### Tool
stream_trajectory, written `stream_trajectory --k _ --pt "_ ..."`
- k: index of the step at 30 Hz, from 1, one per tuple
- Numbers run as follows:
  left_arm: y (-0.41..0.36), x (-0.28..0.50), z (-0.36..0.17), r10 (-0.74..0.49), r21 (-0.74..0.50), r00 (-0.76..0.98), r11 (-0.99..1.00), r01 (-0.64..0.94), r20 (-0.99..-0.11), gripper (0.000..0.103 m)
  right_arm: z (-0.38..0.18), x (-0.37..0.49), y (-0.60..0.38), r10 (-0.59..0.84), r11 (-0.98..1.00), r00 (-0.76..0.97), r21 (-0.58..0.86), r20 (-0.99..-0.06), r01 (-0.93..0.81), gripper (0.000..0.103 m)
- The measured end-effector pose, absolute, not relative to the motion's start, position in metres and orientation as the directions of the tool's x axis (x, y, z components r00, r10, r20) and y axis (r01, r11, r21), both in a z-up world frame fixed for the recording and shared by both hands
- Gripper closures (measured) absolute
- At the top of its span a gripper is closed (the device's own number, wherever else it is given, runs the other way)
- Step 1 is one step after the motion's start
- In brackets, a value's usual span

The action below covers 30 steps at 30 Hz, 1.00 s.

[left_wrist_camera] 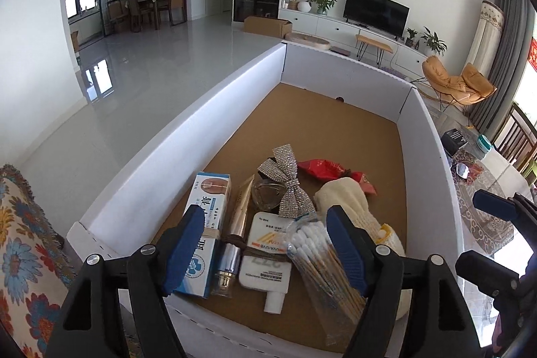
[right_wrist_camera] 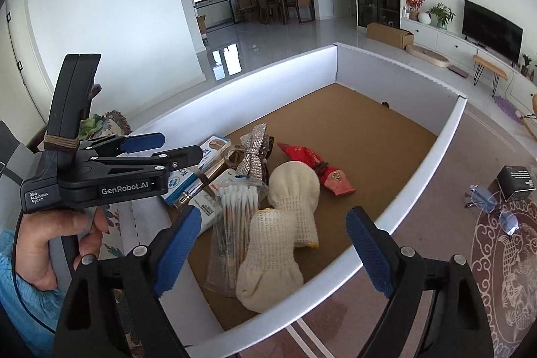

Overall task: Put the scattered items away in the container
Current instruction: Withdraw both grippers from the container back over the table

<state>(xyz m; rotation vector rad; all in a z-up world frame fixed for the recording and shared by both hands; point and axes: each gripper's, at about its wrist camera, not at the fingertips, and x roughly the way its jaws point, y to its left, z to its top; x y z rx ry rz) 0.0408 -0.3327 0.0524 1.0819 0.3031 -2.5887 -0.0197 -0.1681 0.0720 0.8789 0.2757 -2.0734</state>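
I have both tools poised over the near end of the box, and both sets of fingers stand released with nothing between them. The left gripper hangs above the cotton swabs, the white tube and the blue carton; the right gripper hangs above the pale gloves. All these already lie on the box floor, along with the sparkly bow and red packet.

My guess is that this step is a drop-off just finished, so I should lift straight up, clear of the box wall, before swinging out for more.

Only the right view shows the spectacles and black box out on the bench, probably next to fetch, plus the hand holding the left tool. The left view shows the carton's face better.
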Motion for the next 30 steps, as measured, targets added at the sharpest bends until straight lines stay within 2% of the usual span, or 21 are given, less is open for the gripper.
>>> stream_trajectory --k 4,10,12,16,22,30 --pt "-0.291 0.045 0.073 -0.166 -0.069 -0.717 -0.956 0.286 -0.677 0.028 0.063 -0.026 -0.108 -0.562 -0.707 -0.522 0.046 -0.641 0.706 0.005" --pt "-0.198 0.048 0.099 -0.015 -0.058 -0.773 -0.996 0.067 -0.634 0.023 0.013 -0.041 0.02 -0.331 -0.86 -0.62 -0.042 -0.711 0.508 0.005" --pt "-0.163 0.045 0.099 0.043 -0.062 -0.769 -0.998 -0.004 -0.638 0.018 -0.004 -0.042 0.063 -0.252 -0.895 -0.629 -0.07 -0.735 0.441 0.005" --pt "-0.094 0.032 0.078 0.138 -0.07 -0.728 -0.99 -0.123 -0.672 0.017 -0.017 -0.041 0.126 -0.139 -0.925 -0.646 -0.134 -0.751 0.355 0.005" --pt "-0.019 -0.005 0.02 0.122 -0.017 -0.651 -0.986 -0.165 -0.749 0.017 -0.027 -0.046 0.174 -0.071 -0.947 -0.634 -0.146 -0.77 0.284 0.005" --pt "0.016 -0.04 -0.03 0.049 0.043 -0.601 -0.99 -0.137 -0.798 0.017 -0.036 -0.049 0.197 -0.06 -0.962 -0.618 -0.119 -0.784 0.244 0.005"
